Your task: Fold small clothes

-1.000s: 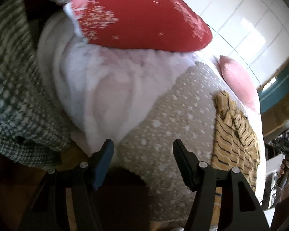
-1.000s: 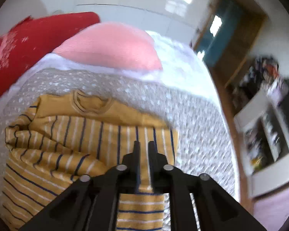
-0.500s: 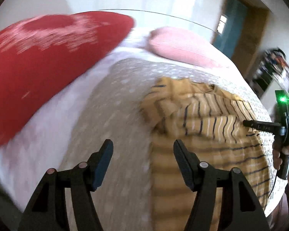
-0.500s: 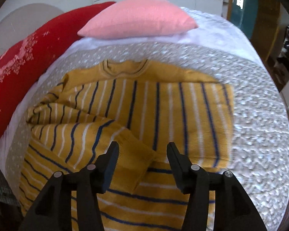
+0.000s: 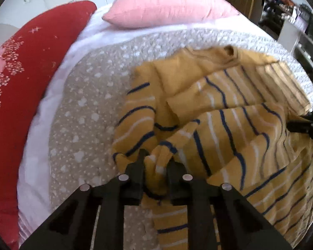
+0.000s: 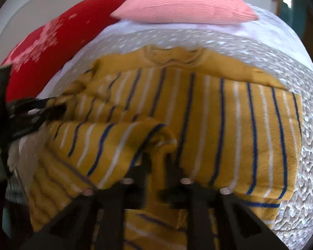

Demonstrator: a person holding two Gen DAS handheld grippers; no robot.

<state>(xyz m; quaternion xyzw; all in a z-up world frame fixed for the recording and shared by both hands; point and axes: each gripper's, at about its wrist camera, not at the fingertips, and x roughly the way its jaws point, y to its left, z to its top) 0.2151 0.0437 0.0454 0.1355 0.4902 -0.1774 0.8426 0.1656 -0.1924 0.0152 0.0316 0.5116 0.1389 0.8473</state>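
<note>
Left wrist view: left gripper [image 5: 155, 162] closed down on a bunched fold of the sweater [image 5: 229, 112], yellow knit with navy and white stripes. Fabric fills the narrow gap between the fingers. The sweater lies rumpled on the grey dotted blanket [image 5: 83, 108], collar toward the pink pillow [image 5: 169, 2]; a red pillow [image 5: 20, 83] sits along the left edge. The right gripper [image 5: 302, 123] shows at the right margin, touching the knit.

Right wrist view: right gripper [image 6: 158, 164] narrowed onto a raised ridge of the same sweater [image 6: 229, 125], cloth pinched between the fingers. The sweater's right half lies flat on the blanket [image 6: 308, 145]; the left half is humped and lifted. The left gripper [image 6: 37, 108] is blurred at the left edge, at the garment's side.

Handling, as a judgement: light, soft, thick knit; stretchy, drapes and sags, not slippery or fragile. Best held at an edge or hem, both layers together; a mid-panel pinch only drags up a ridge.
</note>
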